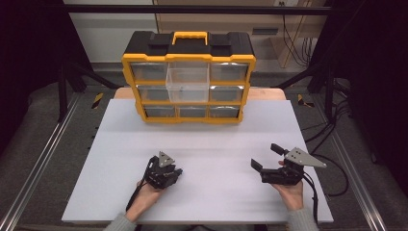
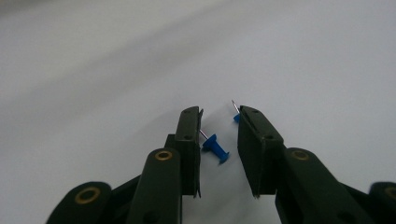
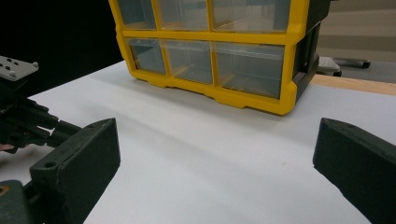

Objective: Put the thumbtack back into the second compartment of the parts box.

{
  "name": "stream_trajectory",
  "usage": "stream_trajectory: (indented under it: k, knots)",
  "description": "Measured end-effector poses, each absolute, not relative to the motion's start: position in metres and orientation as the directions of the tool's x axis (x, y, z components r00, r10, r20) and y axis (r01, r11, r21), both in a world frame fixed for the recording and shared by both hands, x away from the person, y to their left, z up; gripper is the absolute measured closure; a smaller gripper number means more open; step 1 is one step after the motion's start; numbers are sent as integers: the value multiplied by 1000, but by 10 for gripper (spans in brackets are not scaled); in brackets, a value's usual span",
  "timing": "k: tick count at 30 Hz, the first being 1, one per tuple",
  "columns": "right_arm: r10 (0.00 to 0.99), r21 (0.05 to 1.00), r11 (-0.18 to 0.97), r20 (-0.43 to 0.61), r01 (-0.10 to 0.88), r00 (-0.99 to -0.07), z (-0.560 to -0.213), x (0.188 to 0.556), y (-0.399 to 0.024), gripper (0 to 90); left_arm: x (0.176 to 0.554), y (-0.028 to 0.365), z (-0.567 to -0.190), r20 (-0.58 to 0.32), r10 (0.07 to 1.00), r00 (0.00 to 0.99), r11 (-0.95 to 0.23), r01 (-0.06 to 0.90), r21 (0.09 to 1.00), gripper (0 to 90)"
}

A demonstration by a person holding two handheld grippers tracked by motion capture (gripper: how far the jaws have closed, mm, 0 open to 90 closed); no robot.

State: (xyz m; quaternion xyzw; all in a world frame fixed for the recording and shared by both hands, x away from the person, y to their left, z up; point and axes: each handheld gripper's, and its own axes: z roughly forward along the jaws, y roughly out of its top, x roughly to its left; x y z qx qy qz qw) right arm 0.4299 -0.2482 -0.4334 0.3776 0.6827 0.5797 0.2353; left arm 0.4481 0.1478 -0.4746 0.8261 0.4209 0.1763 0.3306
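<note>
Left gripper (image 2: 219, 119) is down on the white tabletop (image 1: 207, 144), jaws still apart around a blue pushpin (image 2: 215, 148), a second pin (image 2: 236, 113) by the far jaw. Looks like the pick-up step; next it needs a careful squeeze, then maybe a carry to the open drawer (image 1: 187, 82) of the yellow organizer (image 1: 188, 72). Right gripper (image 1: 266, 157) waits wide open, dark room around.

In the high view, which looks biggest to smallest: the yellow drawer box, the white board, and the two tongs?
1. White board.
2. Yellow drawer box.
3. Right tongs and left tongs: too alike to rank.
</note>
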Motion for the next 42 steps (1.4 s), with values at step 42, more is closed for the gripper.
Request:
stream_trajectory:
  k: [42]
  knots:
    - [789,969,37,123,245,-602,-433,429,-248,13,445,149,-474,16,836,548,-409,604,684,822]
